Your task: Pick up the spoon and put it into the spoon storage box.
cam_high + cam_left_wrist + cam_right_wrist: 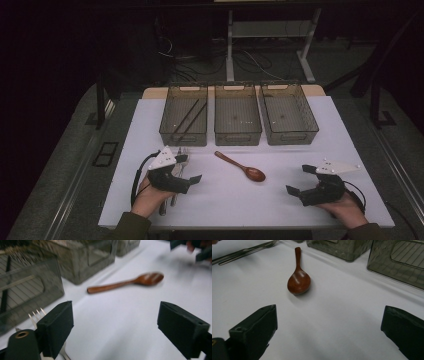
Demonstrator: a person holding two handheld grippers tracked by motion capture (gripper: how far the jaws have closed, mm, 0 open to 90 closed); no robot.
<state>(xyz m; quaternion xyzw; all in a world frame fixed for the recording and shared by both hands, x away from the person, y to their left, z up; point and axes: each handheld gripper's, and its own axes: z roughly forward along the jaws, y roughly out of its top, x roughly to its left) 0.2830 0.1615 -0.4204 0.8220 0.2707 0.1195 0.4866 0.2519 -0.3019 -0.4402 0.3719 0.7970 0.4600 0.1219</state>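
Left hand-held gripper of mine sits low near the bench's near-left corner with its jaws spread wide and nothing between them; in the left gripper view the pads stand well apart over bare white surface. Just beside and partly under it lies the fork, tines pointing toward the far edge, with other metal cutlery next to it whose kind I can't make out. I judge the wide spread is there to take one of these pieces, or it could equally aim at the wooden spoon, which the jaws face across the bench. That spoon rests about mid-bench, bowl toward the near-right and handle angled toward the far-left, apart from everything else and easy to approach from either side. My right hand-held gripper rests near the near-right corner, also fully parted and empty, looking straight at the spoon's bowl in the right gripper view. Along the far edge stand three clear bins in a row; the left bin already holds a pair of dark chopsticks, the middle and right look empty, which suggests to me one kind of utensil goes to each bin.
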